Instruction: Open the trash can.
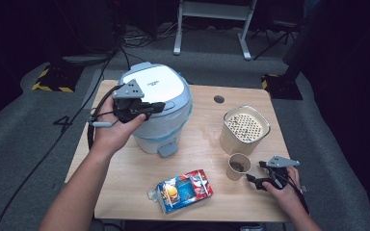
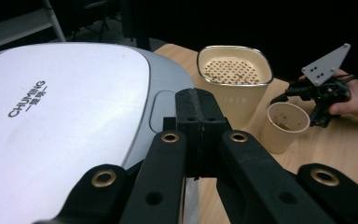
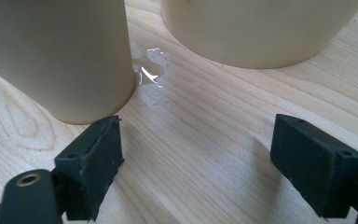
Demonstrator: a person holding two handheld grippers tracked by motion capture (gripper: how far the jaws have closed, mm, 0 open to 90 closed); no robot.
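Note:
A white and grey cooker with a closed lid stands on the left half of the wooden table. My left gripper hovers over the lid's near edge, close to the lid button. Its jaws are shut flat on each other with nothing between them. At the right front my right gripper rests low on the table, open, its pads wide apart. The paper cup stands just ahead of the left pad, outside the gap. The cup holds some dark residue.
A beige container with a perforated insert stands behind the cup. A small water spill lies between cup and container. A colourful carton lies flat near the front edge. Cables trail off the table's left side.

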